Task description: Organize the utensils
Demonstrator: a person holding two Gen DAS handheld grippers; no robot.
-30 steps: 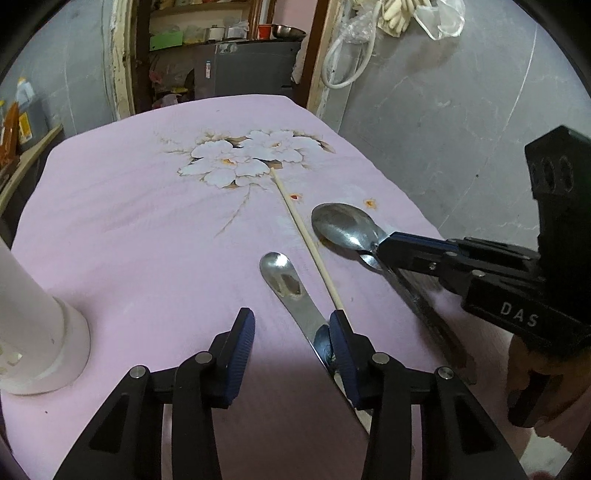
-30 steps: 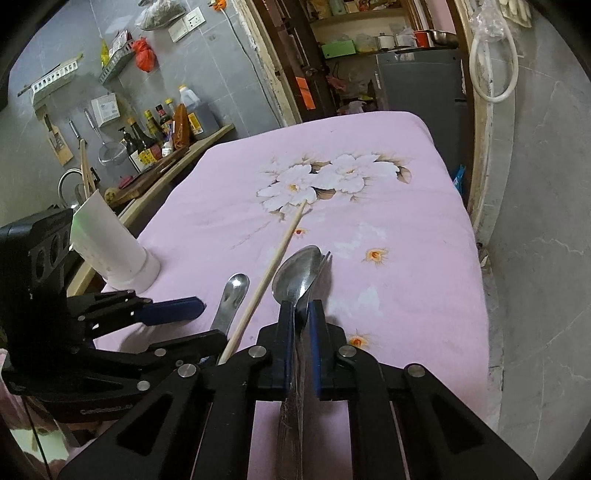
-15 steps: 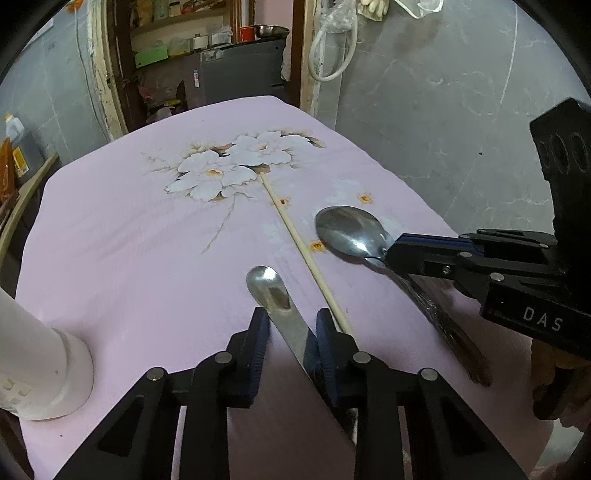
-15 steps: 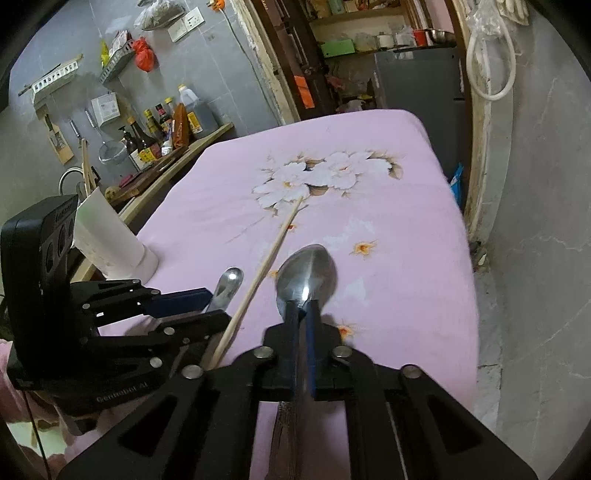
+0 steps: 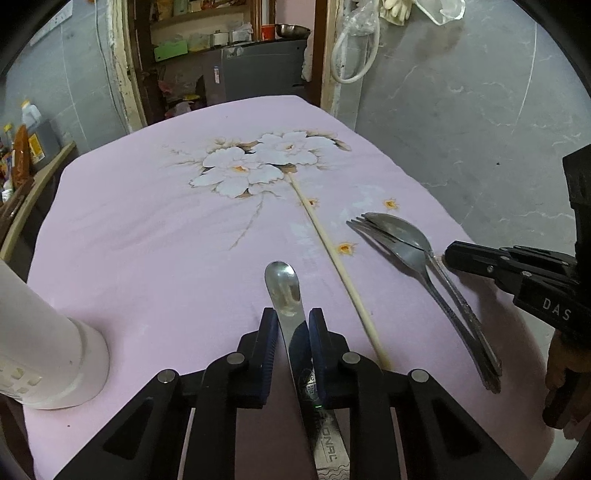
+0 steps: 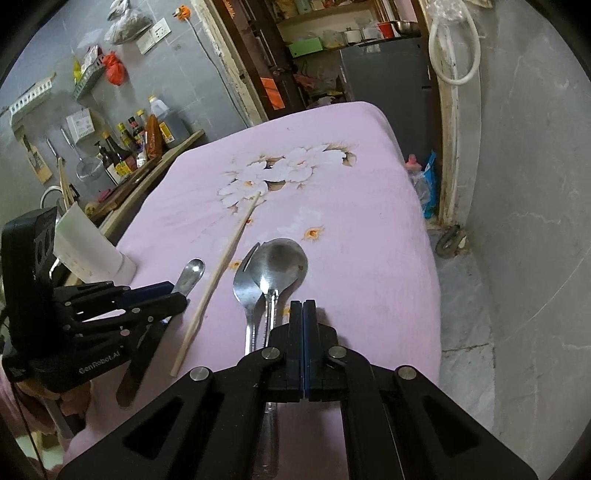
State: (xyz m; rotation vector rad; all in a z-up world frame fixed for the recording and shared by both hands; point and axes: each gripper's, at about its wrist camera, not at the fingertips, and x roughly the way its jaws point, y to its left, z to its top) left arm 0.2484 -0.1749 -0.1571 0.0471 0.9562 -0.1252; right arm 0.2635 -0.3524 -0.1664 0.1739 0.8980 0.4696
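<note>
While the left claw (image 5: 289,334) closes around the knife (image 5: 286,295) lengthwise, tip pointing away, the right claw (image 6: 303,317) is clenched empty.

A home kitchen. Sauce bottles (image 6: 129,147) crowd a wooden counter (image 6: 162,158) against grey tiled walls, a strainer (image 6: 88,170) hangs nearby, and a doorway shelf (image 6: 332,18) holds steel bowls and containers. The desk wears a pink flowered cloth (image 6: 332,184).
</note>
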